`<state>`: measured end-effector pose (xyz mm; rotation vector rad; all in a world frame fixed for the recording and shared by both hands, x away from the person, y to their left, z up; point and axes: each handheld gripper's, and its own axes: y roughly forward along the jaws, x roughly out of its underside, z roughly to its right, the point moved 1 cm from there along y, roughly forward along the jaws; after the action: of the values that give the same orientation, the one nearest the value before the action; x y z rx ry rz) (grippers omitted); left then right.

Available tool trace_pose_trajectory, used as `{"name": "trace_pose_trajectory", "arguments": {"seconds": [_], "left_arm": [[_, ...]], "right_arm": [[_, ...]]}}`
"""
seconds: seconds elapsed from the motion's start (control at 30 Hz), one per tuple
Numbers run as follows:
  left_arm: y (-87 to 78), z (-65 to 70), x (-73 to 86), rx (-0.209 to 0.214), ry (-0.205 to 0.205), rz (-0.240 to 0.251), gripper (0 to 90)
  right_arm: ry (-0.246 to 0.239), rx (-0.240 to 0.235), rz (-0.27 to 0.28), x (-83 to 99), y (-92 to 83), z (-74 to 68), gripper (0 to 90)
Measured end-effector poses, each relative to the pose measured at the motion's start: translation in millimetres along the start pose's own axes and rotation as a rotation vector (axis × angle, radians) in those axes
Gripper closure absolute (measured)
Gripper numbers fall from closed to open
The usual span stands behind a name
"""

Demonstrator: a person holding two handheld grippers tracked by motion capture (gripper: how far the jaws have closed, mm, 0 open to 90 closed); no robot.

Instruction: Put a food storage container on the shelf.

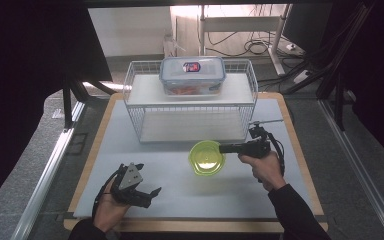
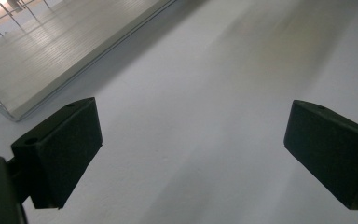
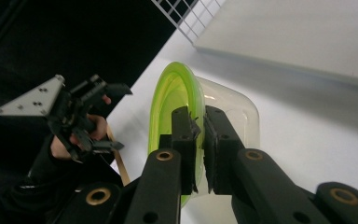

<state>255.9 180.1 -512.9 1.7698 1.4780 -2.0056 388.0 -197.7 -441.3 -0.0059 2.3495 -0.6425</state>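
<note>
A small clear tub with a yellow-green lid (image 1: 206, 158) is held over the grey mat, just in front of the wire rack. My right gripper (image 1: 223, 148) reaches it from the right. In the right gripper view the right gripper (image 3: 196, 121) is shut on the edge of the lidded tub (image 3: 168, 98), one jaw on each side of the rim. My left gripper (image 1: 149, 179) rests near the table's front left and is open. In the left gripper view the left gripper (image 2: 191, 140) has wide-apart jaws with only bare mat between them.
A white wire rack (image 1: 190, 100) with a shelf stands at the back of the mat (image 1: 130, 150). A clear box with a blue-rimmed lid (image 1: 192, 75) sits on top of the rack. The rack's lower shelf (image 2: 51, 56) lies ahead of the left gripper.
</note>
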Motion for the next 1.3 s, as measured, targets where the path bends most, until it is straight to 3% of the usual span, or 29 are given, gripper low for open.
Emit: {"name": "trace_pose_trajectory", "arguments": {"seconds": [0.8, 1.3], "left_arm": [[0.7, -0.3, 0.6, 0.003, -0.011, 0.006, 3.0], [0.7, -0.4, 0.7, 0.009, -0.01, 0.007, 3.0]], "right_arm": [[-0.019, -0.059, 0.134, -71.5, -34.6, -42.4, 84.2], [0.015, -0.065, 0.195, -122.9, -48.0, -58.2, 84.3]]}}
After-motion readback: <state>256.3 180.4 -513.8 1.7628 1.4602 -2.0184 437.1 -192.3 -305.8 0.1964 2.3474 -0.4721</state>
